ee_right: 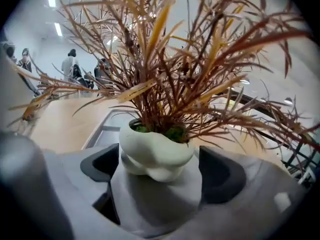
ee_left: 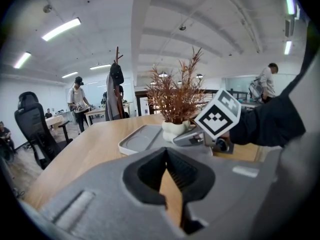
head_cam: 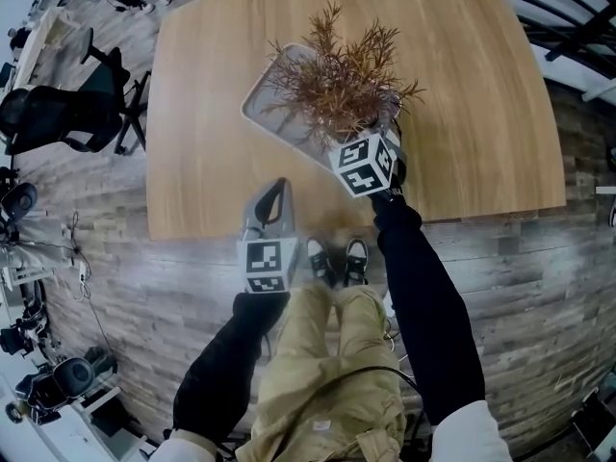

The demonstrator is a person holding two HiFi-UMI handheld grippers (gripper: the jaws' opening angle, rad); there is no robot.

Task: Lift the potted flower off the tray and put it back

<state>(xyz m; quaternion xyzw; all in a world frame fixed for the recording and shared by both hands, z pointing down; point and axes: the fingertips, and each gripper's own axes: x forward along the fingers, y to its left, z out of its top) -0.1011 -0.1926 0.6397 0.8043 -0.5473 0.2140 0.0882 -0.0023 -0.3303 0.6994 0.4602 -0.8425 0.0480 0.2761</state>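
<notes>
The potted flower (ee_right: 155, 151), rust-brown spiky sprigs in a lumpy white pot, sits on the smooth grey tray (ee_left: 137, 140). The right gripper (ee_right: 159, 179) has its jaws wide around the pot, pads clear of it. The left gripper (ee_left: 167, 166) is pinched closed, empty.

Head view looks steeply down onto the table (head_cam: 462, 114) and tray (head_cam: 265, 104). Left gripper view faces across the table from its near edge. Right gripper view sits very close to the potted flower (ee_right: 155, 154). All three appear to share the tray.

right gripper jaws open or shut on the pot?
Open. Pads of the right gripper flank the white pot, a gap on each side.
</notes>
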